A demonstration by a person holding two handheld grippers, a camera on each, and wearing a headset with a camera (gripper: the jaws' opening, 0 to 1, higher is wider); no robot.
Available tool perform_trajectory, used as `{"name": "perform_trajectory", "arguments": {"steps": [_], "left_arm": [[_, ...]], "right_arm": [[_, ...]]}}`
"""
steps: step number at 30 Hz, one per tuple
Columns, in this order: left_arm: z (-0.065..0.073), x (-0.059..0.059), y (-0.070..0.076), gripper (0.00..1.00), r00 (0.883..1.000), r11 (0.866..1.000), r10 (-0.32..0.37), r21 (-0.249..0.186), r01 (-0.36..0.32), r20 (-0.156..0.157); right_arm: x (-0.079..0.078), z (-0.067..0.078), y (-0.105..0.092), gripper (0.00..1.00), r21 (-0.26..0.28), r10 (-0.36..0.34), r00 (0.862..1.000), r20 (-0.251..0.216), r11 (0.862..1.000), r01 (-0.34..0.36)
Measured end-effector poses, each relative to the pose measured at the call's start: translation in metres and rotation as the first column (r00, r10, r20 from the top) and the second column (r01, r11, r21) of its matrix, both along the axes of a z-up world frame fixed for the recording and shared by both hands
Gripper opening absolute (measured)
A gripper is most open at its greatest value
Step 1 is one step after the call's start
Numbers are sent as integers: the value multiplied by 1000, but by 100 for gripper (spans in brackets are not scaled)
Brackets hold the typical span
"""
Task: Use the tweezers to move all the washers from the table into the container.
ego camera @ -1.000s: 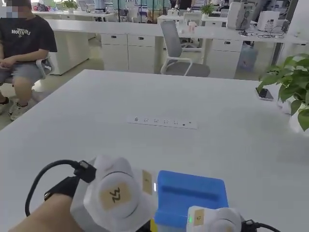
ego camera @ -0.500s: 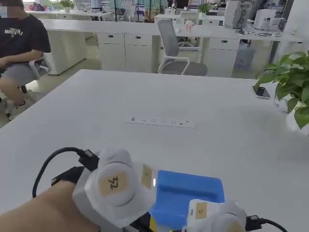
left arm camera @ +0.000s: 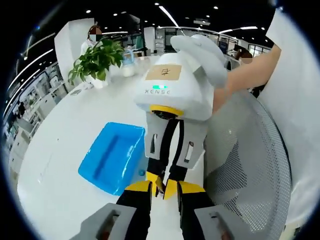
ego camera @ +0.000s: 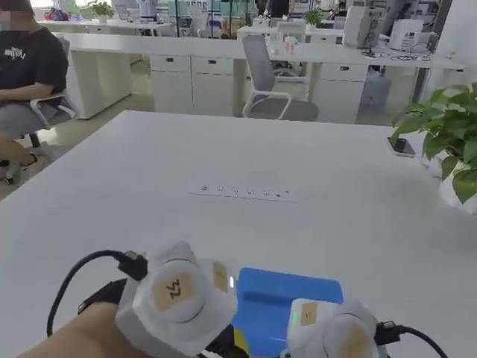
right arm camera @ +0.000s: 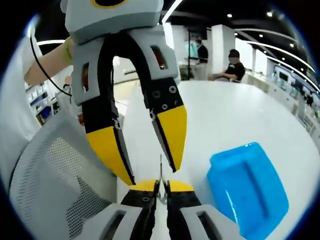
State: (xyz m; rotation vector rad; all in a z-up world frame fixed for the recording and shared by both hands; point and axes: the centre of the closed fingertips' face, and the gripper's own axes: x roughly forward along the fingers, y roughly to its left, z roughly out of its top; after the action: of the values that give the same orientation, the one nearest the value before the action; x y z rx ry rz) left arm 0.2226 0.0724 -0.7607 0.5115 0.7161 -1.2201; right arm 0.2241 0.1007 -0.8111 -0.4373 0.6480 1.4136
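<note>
Only the camera drifted: right gripper (right arm camera: 161,189) stays pinched on tweezers (right arm camera: 160,165), left gripper (right arm camera: 150,173) wide at 12 o'clock, container (right arm camera: 248,187) at 4 o'clock; transfer not begun

Open-plan office w/ white desks (ego camera: 195,80), grey swivel chair (ego camera: 258,58), leafy plant (ego camera: 446,133) at rt, ceiling spotlights (left arm camera: 167,14)

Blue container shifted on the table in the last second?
No. The blue container sits at the same offset below the power strip; just the camera drifted.
</note>
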Motion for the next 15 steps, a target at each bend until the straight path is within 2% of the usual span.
{"name": "perform_trajectory", "arguments": {"steps": [2, 4, 7, 8, 10, 13, 15], "left_arm": [[2, -2, 1, 23, 998, 997, 55, -58, -56, -19], [5, -7, 3, 30, 991, 981, 124, -142, -130, -49], [9, -11, 6, 38, 979, 954, 194, -219, -203, -63], [11, -12, 7, 41, 973, 942, 220, -245, -230, -69], [15, -17, 9, 50, 956, 904, 284, -309, -294, -77], [16, -21, 11, 64, 938, 876, 341, -344, -340, -60], [18, -23, 11, 71, 921, 845, 386, -379, -376, -54]], "right_arm": [[0, 0, 0, 3, 0, -8, 1000, -5, 1000, 8], [1, 0, -1, 3, 2, -15, 1000, -11, 1000, 15], [3, 0, -4, 3, 13, -41, 999, -34, 999, 42], [5, 0, -5, 3, 19, -55, 998, -44, 998, 56], [8, 1, -6, 2, 34, -87, 994, -70, 995, 90], [10, 1, -9, 2, 49, -129, 985, -112, 990, 135], [11, 1, -11, 2, 59, -152, 978, -141, 985, 162]]}}
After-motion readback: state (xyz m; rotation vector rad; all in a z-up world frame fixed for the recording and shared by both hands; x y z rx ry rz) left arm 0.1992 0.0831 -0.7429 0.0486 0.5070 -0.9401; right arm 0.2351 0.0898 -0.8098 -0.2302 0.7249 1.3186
